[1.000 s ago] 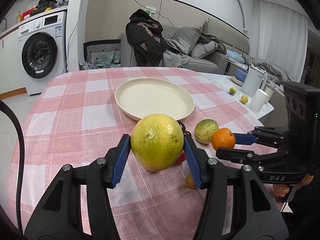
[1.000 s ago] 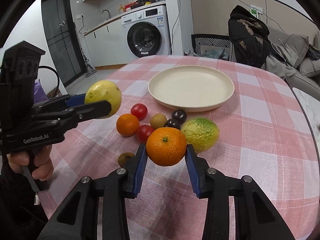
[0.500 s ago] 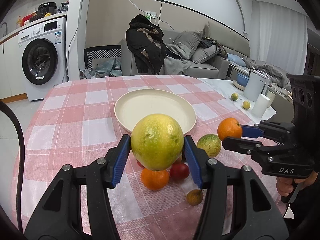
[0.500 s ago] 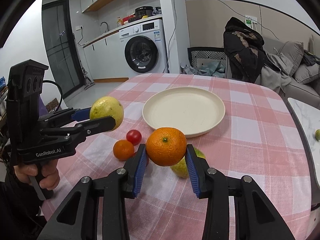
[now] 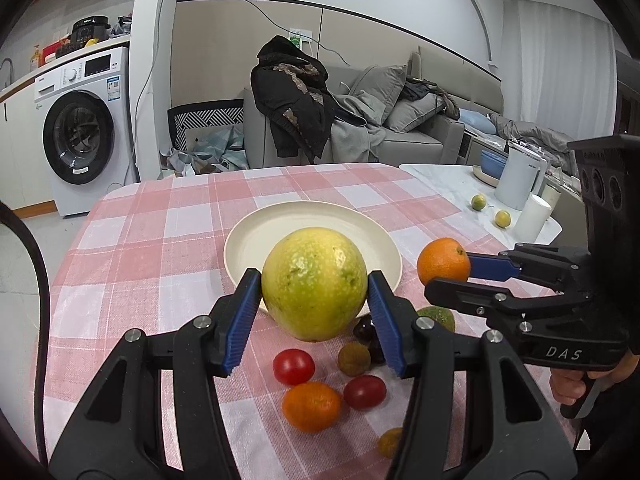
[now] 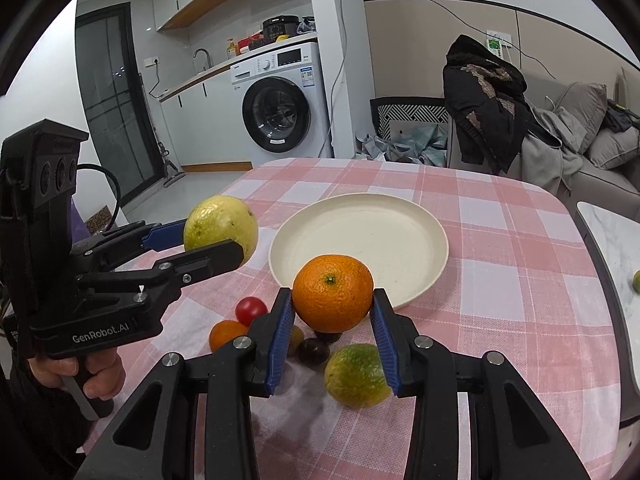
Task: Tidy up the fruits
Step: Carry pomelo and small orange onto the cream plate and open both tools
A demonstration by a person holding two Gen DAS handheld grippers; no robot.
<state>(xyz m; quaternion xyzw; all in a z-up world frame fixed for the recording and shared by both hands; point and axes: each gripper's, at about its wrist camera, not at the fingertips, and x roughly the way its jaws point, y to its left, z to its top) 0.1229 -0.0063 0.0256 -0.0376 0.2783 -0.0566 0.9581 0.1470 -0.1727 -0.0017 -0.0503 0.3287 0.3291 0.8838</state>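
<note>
My left gripper (image 5: 314, 306) is shut on a large yellow-green fruit (image 5: 314, 284), held above the table just in front of the cream plate (image 5: 276, 232). To its right, my right gripper (image 6: 332, 314) is shut on an orange (image 6: 332, 292), also in the air near the plate's (image 6: 380, 236) front rim. Under both grippers lie loose fruits on the pink checked cloth: red tomatoes (image 5: 293, 366), a small mandarin (image 5: 312, 406), dark round fruits (image 6: 314, 352), a brownish fruit (image 5: 354, 358) and a green-yellow fruit (image 6: 356, 374). Nothing lies on the plate.
At the right stands a white side table with a kettle (image 5: 520, 180), a white cup (image 5: 534, 218) and two small yellow-green fruits (image 5: 479, 201). A sofa with a dark jacket and a washing machine (image 5: 78, 140) stand beyond the table's far edge.
Both grippers have risen with their fruit and drawn nearer the plate's front rim. The loose fruits now show below them. Neither grip has changed.
</note>
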